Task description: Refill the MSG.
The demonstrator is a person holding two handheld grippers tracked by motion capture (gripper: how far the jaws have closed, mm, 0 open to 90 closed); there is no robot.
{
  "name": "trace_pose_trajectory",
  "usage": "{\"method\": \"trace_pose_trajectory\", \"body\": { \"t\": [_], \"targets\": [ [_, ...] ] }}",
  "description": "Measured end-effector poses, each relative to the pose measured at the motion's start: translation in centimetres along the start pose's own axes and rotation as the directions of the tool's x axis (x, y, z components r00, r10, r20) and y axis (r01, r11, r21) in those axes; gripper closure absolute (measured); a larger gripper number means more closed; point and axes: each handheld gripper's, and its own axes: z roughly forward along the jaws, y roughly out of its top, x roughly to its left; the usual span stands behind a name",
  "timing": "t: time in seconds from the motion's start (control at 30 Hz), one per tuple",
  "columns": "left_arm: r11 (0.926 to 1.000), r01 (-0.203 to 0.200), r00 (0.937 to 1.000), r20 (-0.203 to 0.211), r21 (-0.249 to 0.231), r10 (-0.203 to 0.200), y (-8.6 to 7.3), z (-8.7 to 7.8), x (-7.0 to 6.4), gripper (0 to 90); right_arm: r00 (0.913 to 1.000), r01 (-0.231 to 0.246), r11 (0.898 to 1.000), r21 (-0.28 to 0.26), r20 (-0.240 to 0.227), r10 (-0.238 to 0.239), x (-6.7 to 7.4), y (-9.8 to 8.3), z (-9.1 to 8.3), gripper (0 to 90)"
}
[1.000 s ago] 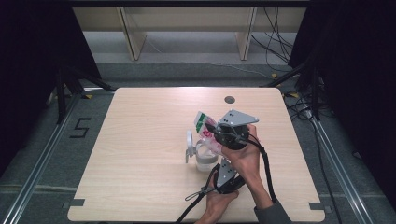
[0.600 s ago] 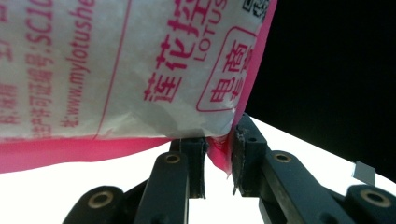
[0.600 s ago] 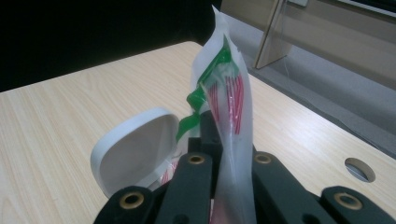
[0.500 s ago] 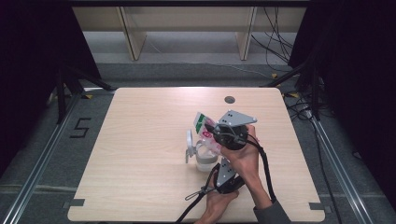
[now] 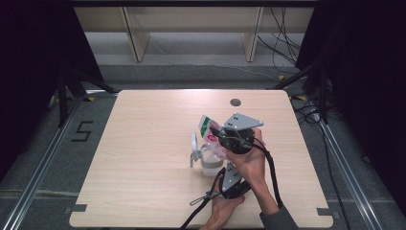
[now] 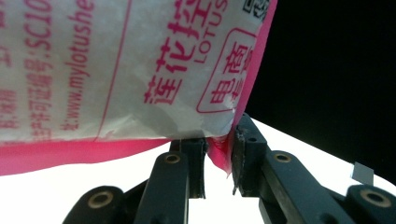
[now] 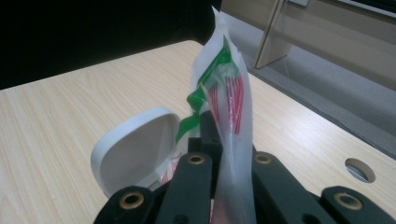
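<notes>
A white and pink plastic bag (image 5: 209, 128) with a green top hangs over the middle of the wooden table (image 5: 143, 143). My right gripper (image 5: 218, 136) is shut on it, and in the right gripper view the bag (image 7: 229, 102) rises upright between the jaws of this gripper (image 7: 224, 135). Below stands a clear container (image 5: 208, 165) with its white lid (image 5: 194, 148) flipped open; the lid (image 7: 135, 154) lies left of the jaws. My left gripper (image 5: 229, 166) points up from below. In the left gripper view, the bag (image 6: 116, 70) has its pink lower corner pinched in the left gripper (image 6: 218, 158).
A round hole (image 5: 235, 102) sits in the table near its far edge. Wooden shelf legs (image 5: 134, 38) stand on the floor beyond the table, and cables (image 5: 287, 33) trail at the back right. Black stand legs (image 5: 67, 86) rise left of the table.
</notes>
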Motion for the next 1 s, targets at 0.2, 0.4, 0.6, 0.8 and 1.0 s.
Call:
{"method": "trace_pose_trajectory", "body": {
  "t": [0.2, 0.4, 0.6, 0.8, 1.0],
  "targets": [
    [0.9999, 0.012, 0.9998, 0.015, -0.010, -0.011, -0.06, 0.14, 0.09, 76.6, 1.0000, 0.001, 1.000, 0.009, -0.002, -0.001, -0.01, -0.01, 0.00, 90.0],
    [1.0000, 0.010, 0.9999, 0.007, -0.001, -0.010, -0.08, 0.06, 0.07, 76.5, 1.0000, 0.009, 1.000, 0.008, 0.000, -0.009, -0.01, -0.09, 0.18, 90.0],
    [0.9999, 0.010, 0.9998, 0.016, -0.011, -0.010, -0.13, 0.13, 0.07, 76.5, 1.0000, 0.006, 1.000, 0.016, -0.006, -0.005, 0.01, -0.06, 0.09, 90.0],
    [0.9998, 0.011, 0.9998, 0.017, -0.013, -0.011, -0.16, 0.12, 0.08, 76.5, 0.9998, -0.017, 1.000, 0.017, 0.005, 0.017, 0.24, -0.13, 0.18, 90.0],
    [0.9998, 0.011, 0.9998, 0.017, -0.014, -0.011, -0.18, 0.10, 0.06, 76.4, 0.9999, 0.011, 1.000, 0.015, 0.003, -0.011, 0.23, -0.13, 0.34, 90.0]
  ]
}}
